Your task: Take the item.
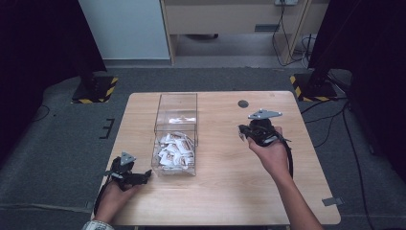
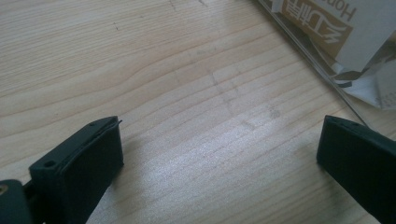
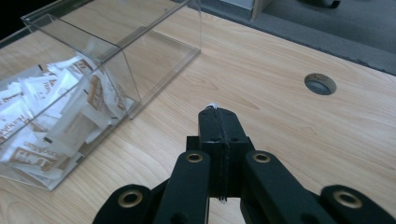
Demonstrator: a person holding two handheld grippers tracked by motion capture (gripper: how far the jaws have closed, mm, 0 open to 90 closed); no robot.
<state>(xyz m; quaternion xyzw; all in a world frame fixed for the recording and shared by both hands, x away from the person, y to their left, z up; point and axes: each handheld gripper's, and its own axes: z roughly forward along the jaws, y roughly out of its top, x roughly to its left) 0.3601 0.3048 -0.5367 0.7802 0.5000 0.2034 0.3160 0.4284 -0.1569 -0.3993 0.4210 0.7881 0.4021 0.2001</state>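
- Pinching a white packet in right gripper, jaws fully closed, prob. for the box.
- Left gripper wide open, empty, parked by the box.

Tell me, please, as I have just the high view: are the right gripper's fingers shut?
Observer: Yes. In the right gripper view, the right gripper has its fingers pressed together, with a white sliver pinched at the tips.
Operator: Thank you. And the left one?
Observer: The left gripper is open, with bare table between its fingers.
Operator: How close is it to the box?
Observer: The box wall runs right up beside one finger, with printed packets behind it. I cannot tell whether they touch.
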